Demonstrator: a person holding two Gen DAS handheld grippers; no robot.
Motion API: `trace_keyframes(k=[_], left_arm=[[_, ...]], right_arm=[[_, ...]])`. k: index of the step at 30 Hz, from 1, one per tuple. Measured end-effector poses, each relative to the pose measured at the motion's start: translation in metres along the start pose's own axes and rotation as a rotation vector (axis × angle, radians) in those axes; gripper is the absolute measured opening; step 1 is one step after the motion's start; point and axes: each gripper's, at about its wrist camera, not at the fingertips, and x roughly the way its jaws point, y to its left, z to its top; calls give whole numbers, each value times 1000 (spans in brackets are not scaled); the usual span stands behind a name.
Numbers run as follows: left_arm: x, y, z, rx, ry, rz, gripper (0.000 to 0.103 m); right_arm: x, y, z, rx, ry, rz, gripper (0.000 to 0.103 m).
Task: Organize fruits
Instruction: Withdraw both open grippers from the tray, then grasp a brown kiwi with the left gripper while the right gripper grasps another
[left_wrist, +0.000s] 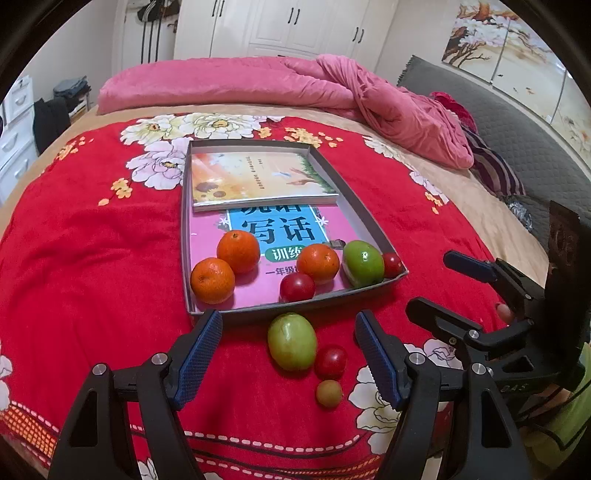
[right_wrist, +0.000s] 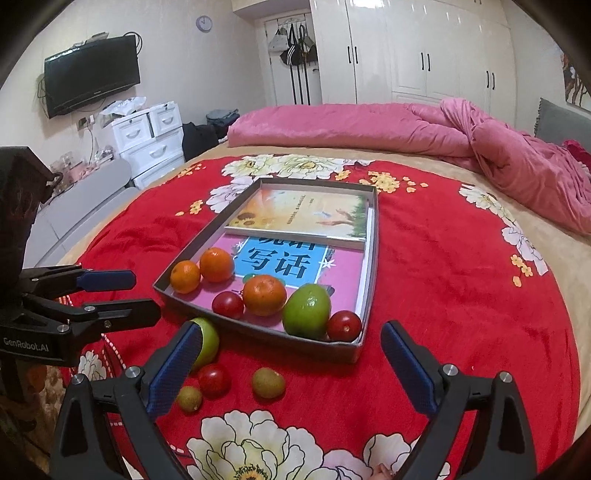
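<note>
A grey tray (left_wrist: 295, 308) (right_wrist: 258, 332) on the red floral blanket holds three oranges (left_wrist: 238, 251) (right_wrist: 265, 295), a green fruit (left_wrist: 364, 263) (right_wrist: 306, 312) and two red tomatoes (left_wrist: 297, 287) (right_wrist: 344, 325). On the blanket in front of it lie another green fruit (left_wrist: 291, 341) (right_wrist: 208, 345), a red tomato (left_wrist: 330, 362) (right_wrist: 214, 380) and two small yellow-brown fruits (right_wrist: 189, 398) (right_wrist: 268, 382). My left gripper (left_wrist: 289, 317) (right_wrist: 146, 295) hangs open over the loose green fruit without touching it. My right gripper (right_wrist: 291, 328) (left_wrist: 430, 282) is open and holds nothing.
Two books (left_wrist: 258, 181) (right_wrist: 299, 218) lie in the tray's far half. A rolled pink duvet (left_wrist: 258, 81) (right_wrist: 369, 122) runs across the back of the bed. A grey headboard (left_wrist: 517, 122) stands at the right, white drawers (right_wrist: 155, 140) beyond the left edge.
</note>
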Motion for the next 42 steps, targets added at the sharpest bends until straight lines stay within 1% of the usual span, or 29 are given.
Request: trace_keyframes(k=[10, 20, 27, 31, 36, 40, 41, 42], left_arm=[[0, -4, -8, 10, 26, -5, 76], [5, -4, -19, 5, 73, -10, 76], [17, -7, -38, 12, 159, -26, 76], [25, -12, -43, 28, 187, -37, 76], [33, -15, -48, 37, 217, -50, 76], [40, -16, -51, 46, 234, -53, 76], [41, -17, -51, 50, 234, -53, 75], [42, -18, -52, 55, 236, -53, 71]], right_arm=[[2, -5, -3, 21, 38, -7, 98], [5, -4, -6, 11, 62, 0, 98], [8, -2, -9, 0, 87, 8, 98], [9, 1, -11, -16, 98, 1, 98], [14, 3, -14, -32, 129, 3, 98], [22, 6, -19, -58, 176, -12, 98], [25, 7, -21, -65, 190, -17, 98], [28, 8, -23, -75, 204, -25, 98]])
